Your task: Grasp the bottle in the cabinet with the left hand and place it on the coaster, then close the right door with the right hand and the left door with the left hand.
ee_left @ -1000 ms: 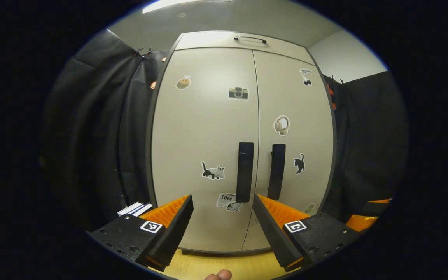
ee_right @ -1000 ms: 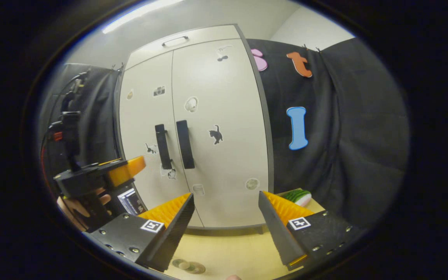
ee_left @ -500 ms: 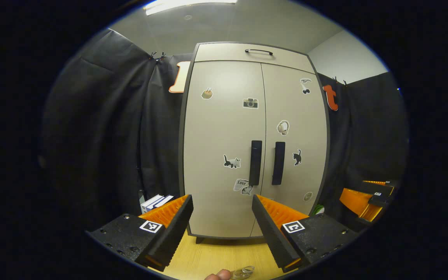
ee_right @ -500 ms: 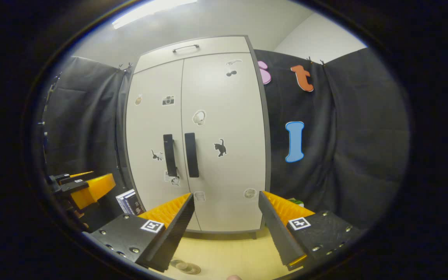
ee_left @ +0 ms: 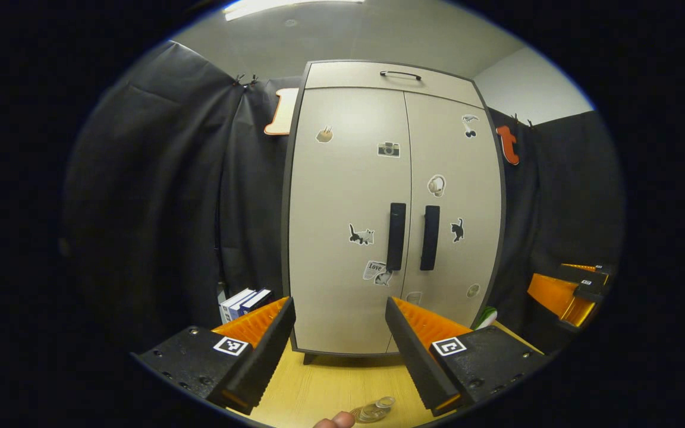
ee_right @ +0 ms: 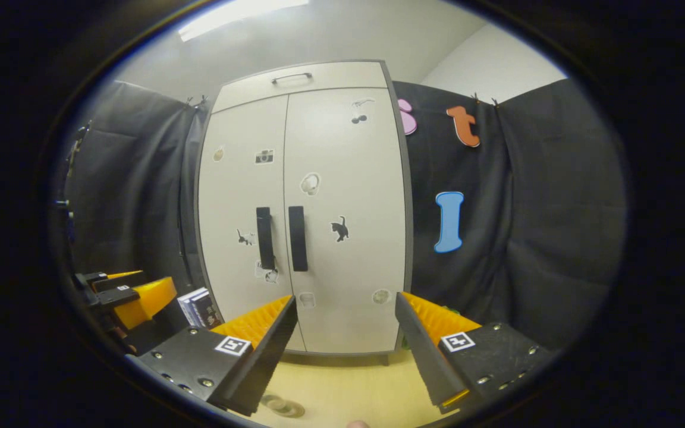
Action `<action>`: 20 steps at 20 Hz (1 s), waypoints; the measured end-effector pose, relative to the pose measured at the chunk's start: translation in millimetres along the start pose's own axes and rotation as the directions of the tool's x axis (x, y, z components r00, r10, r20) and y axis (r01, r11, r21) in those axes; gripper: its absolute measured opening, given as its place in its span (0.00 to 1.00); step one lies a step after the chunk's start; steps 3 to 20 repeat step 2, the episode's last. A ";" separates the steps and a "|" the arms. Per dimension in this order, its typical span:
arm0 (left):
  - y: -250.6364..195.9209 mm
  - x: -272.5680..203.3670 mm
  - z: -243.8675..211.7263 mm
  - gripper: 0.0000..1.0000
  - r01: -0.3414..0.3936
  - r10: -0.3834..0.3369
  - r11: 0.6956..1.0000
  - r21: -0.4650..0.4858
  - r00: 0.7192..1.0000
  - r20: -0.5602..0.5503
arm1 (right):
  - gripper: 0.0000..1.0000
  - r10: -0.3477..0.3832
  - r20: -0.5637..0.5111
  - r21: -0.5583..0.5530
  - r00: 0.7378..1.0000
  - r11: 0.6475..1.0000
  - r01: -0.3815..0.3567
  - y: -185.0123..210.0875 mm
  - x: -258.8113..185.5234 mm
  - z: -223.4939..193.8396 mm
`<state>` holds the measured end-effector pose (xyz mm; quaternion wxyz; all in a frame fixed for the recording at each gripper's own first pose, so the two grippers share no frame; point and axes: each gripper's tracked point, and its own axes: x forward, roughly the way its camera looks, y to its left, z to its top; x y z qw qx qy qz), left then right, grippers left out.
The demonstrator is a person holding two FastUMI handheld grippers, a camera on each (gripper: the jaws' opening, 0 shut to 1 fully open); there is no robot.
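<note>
Books: stand upright at the far left of the left gripper view, just beside the cabinet's left side
Left gripper: held in front of the cabinet, jaws wide apart with nothing between them; in the right gripper view it appears low at the left
Left door: shut, flush with its neighbour, its dark upright handle near the middle seam
Right door: shut as well, its handle just beside the other one
Cabinet: pale, with stickers on both doors, and stands on the wooden surface
Coaster: a small round clear thing at the bottom edge between the left jaws, lying on the surface; it may carry something clear, too small to tell. In the right gripper view it sits low between the jaws
Bottle: cannot tell where it is from these views
Right gripper: jaws apart and empty, facing the cabinet; in the left gripper view it sits at the far right
Green object: small, by the cabinet's right foot
</note>
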<state>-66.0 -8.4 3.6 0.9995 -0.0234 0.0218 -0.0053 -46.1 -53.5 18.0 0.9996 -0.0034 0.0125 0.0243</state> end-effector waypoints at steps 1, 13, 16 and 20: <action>-0.6 -0.4 0.2 0.96 0.002 -0.002 1.000 0.002 1.000 0.000 | 1.00 0.002 0.000 0.004 1.000 1.000 -0.002 0.2 -0.2 0.8; -1.6 -1.1 -0.3 0.96 0.004 -0.004 1.000 0.005 1.000 -0.004 | 1.00 0.002 0.001 0.003 1.000 1.000 -0.002 0.1 -0.9 1.6; -1.6 -1.1 -0.3 0.96 0.004 -0.004 1.000 0.005 1.000 -0.004 | 1.00 0.002 0.001 0.003 1.000 1.000 -0.002 0.1 -0.9 1.6; -1.6 -1.1 -0.3 0.96 0.004 -0.004 1.000 0.005 1.000 -0.004 | 1.00 0.002 0.001 0.003 1.000 1.000 -0.002 0.1 -0.9 1.6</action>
